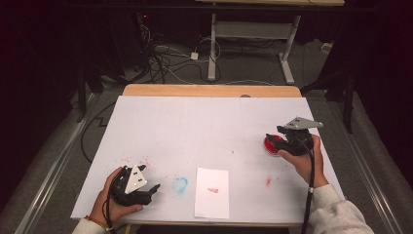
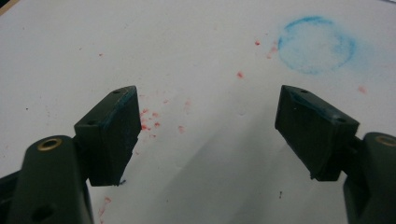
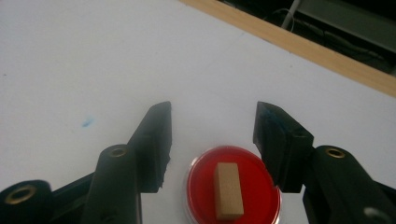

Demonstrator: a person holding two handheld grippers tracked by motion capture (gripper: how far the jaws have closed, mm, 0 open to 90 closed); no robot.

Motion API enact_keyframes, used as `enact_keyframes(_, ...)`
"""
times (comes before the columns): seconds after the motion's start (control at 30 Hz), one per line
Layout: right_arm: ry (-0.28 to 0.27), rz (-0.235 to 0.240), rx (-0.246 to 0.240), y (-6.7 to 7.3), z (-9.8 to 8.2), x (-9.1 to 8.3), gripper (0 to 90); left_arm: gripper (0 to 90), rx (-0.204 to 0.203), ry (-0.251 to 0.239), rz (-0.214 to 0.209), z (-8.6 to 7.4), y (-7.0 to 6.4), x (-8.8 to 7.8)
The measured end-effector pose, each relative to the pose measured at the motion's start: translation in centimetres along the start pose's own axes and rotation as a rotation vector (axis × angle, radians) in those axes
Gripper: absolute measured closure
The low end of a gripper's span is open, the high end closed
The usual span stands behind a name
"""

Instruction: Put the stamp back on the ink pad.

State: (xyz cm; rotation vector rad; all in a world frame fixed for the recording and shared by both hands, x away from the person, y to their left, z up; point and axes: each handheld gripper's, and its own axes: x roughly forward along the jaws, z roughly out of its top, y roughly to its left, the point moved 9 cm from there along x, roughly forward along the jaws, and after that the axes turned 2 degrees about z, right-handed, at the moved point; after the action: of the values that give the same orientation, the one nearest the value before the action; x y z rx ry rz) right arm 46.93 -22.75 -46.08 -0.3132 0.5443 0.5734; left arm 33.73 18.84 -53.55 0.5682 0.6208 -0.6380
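Where right claw (image 3: pixel 212 135) gapes, block (image 3: pixel 228 190) upright.

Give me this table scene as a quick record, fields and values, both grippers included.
surface: white sheet over a wooden table
left gripper: open, holds nothing
right gripper: open, above the red ink pad
red ink pad: round, wooden block resting on it
paper slip: near front edge, red mark on it
stains: blue ring, red specks
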Motion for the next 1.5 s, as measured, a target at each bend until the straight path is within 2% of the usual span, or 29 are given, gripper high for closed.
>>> enact_keyframes(0.17,-0.044,0.000,-0.026,0.8,0.8,-0.4,39.8,21.7,0.003,0.001,0.000,0.0,0.0,0.0)
enact_keyframes(0.7,-0.127,0.008,-0.018,2.2,1.9,-1.5,21.8,21.7,0.000,-0.001,0.000,0.0,0.0,0.0)
enact_keyframes(0.77,-0.126,-0.019,-0.032,2.2,2.0,-1.5,22.1,21.7,0.000,-0.001,-0.001,0.0,0.0,0.0)
enact_keyframes(1.1,-0.193,-0.030,-0.048,3.1,2.6,-2.6,23.9,21.7,0.000,-0.001,-0.001,0.0,0.0,0.0)
enact_keyframes(1.5,-0.224,-0.039,-0.081,3.7,2.6,-3.9,23.0,21.7,0.001,0.001,0.001,0.0,-0.1,0.0)
